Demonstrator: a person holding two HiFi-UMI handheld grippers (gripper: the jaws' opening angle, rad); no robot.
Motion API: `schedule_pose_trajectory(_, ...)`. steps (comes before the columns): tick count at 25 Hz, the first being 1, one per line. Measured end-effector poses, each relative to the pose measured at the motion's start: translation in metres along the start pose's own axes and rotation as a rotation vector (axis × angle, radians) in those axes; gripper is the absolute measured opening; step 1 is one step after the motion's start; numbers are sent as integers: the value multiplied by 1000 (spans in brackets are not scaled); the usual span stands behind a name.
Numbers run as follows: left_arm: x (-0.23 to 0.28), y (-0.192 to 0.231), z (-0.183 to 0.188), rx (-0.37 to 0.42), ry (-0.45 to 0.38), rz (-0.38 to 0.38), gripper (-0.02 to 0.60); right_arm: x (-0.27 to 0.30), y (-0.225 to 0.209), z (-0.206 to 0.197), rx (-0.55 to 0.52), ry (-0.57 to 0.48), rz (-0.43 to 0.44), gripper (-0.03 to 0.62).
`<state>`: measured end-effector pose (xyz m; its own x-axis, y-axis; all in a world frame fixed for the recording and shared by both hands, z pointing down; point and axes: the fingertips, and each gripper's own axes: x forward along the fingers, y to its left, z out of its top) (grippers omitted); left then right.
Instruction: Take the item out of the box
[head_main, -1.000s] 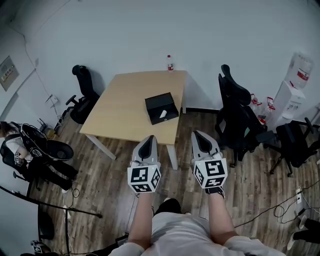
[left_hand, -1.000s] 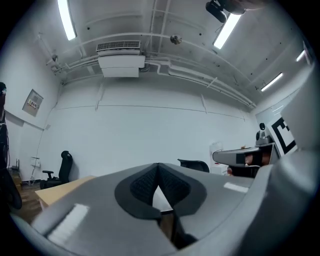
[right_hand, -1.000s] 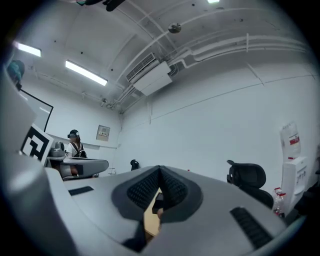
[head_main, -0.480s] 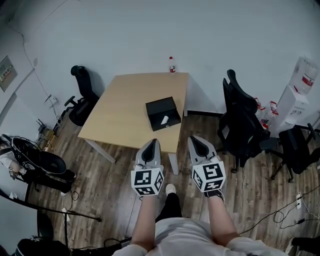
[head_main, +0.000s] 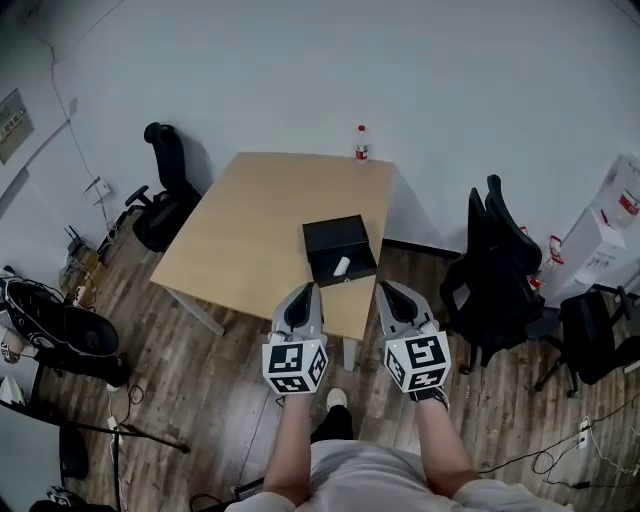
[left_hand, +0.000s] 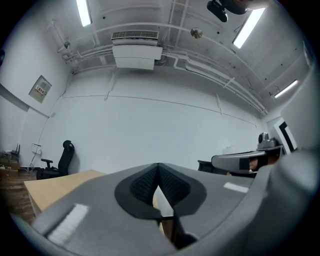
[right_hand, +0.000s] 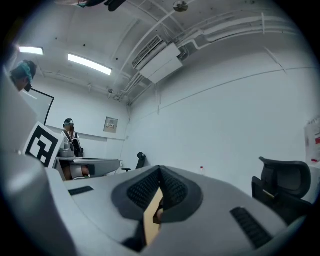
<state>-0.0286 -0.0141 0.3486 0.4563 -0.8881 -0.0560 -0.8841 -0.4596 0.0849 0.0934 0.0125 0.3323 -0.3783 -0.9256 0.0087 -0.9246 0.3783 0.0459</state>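
Holding the jaws of the left gripper (left_hand: 159, 172) pressed together, ribbed black pads meeting at the tips, with only a thin wedge of gap below them and nothing caught in it. Holding the jaws of the right gripper (right_hand: 160, 176) the same way, closed tip to tip on nothing. Showing smooth grey moulded shells on both tools, tapering to rounded noses, each carrying a white cube with black square markers at the rear. Pointing the two side by side and level above a dark wood-plank floor (head_main: 200, 350), noses reaching the near edge of the table (head_main: 260, 220) in the head view. Looking down on a pale wooden tabletop, flat and rectangular, standing on light legs. Finding the box (head_main: 325, 236) close to that near edge: shallow, matt black, rectangular, open at the top. Spotting the item (head_main: 341, 266) inside it, toward its near wall: small, white, oblong, lying at a slant. Placing the box and item ahead of the gap between the two grippers, apart from both pairs of tips and touched by neither. Noting a small clear bottle (head_main: 361, 143) with a red label upright at the far edge of the table, and black office chairs (head_main: 165, 185) to either side.
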Motion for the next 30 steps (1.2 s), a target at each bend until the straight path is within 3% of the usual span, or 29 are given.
schedule_pose_trajectory(7,72,42,0,-16,-12,-25,6,77,-24,-7,-12,32,-22,12)
schedule_pose_trajectory(10,101,55,0,28,-8,-61,6,113,-29,-9,0,36,-33,12)
schedule_pose_trajectory(19,149,125,-19,56,29,-58,6,194,-37,-35,-4,72,-59,12)
schedule_pose_trajectory(30,192,153,-72,28,113,-76,6,243,-60,-107,-85,254,83,12)
